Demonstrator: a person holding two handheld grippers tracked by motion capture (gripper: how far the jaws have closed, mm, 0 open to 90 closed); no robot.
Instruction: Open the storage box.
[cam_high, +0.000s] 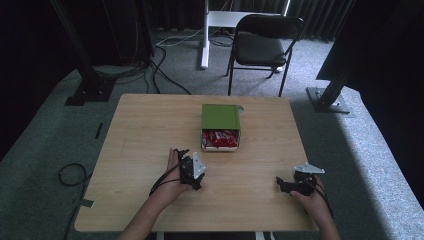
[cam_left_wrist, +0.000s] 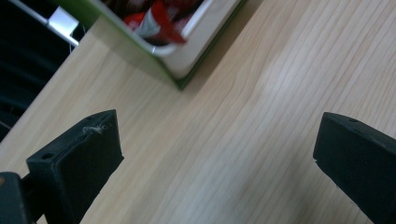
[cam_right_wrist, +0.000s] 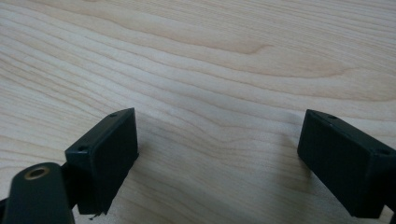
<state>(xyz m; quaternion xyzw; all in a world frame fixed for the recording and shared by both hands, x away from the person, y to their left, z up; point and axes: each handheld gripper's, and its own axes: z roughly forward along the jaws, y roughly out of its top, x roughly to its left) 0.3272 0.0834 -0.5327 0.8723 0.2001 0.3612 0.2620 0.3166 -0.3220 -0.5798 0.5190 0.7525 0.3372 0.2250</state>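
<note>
A green box (cam_high: 220, 116) lies in the middle of the wooden table (cam_high: 150, 130), its white inner tray (cam_high: 220, 147) slid partly out toward me and holding several red packets (cam_high: 220, 138). My left gripper (cam_high: 190, 172) rests on the table just left of and nearer than the tray, jaws wide apart over bare wood. In the left gripper view the tray's corner (cam_left_wrist: 196, 42) and red packets (cam_left_wrist: 156, 21) sit beyond the left gripper (cam_left_wrist: 219, 149). My right gripper (cam_high: 287, 185) lies at the near right, open. In its own view the right gripper (cam_right_wrist: 219, 154) has bare wood between the jaws.
A black folding chair (cam_high: 262, 42) and a white desk leg (cam_high: 205, 35) stand on the carpet behind the table. Black frame posts (cam_high: 82, 60) rise at the left and right. Cables (cam_high: 70, 175) lie on the floor at the left. The table's near edge (cam_high: 200, 231) is close to both hands.
</note>
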